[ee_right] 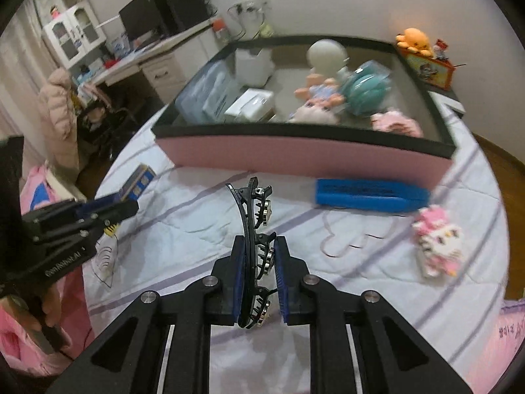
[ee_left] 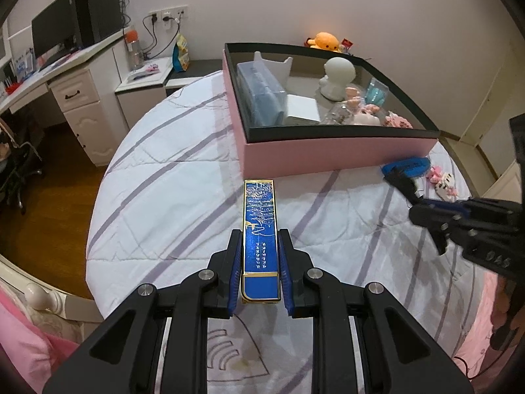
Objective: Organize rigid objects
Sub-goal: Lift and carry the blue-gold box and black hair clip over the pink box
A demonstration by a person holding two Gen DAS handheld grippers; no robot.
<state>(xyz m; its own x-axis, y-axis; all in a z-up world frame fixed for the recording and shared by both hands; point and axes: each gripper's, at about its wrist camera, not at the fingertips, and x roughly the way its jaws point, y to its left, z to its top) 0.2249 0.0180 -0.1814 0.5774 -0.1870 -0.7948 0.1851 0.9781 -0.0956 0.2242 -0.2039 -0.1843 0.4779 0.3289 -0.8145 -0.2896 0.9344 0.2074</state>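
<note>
My left gripper point(ee_left: 260, 234) is shut on a long blue and gold box point(ee_left: 259, 226), held above the bed and pointing at the pink storage box point(ee_left: 328, 152). My right gripper point(ee_right: 259, 241) is shut on a black hair clip with metal teeth point(ee_right: 254, 216), held above the bed in front of the same pink box point(ee_right: 295, 157). The pink box holds a white figurine point(ee_left: 338, 77), a blue pack point(ee_left: 262, 95), a white carton point(ee_left: 302, 108), dolls and a teal case. The right gripper with its clip shows at the right of the left wrist view point(ee_left: 423, 203).
A blue flat case point(ee_right: 370, 193) and a pink block toy point(ee_right: 436, 239) lie on the quilt point(ee_left: 170, 197) before the pink box. A desk with monitors point(ee_left: 65, 29) stands left. An orange plush point(ee_left: 325, 41) sits behind the box. Wooden floor lies past the bed's edge.
</note>
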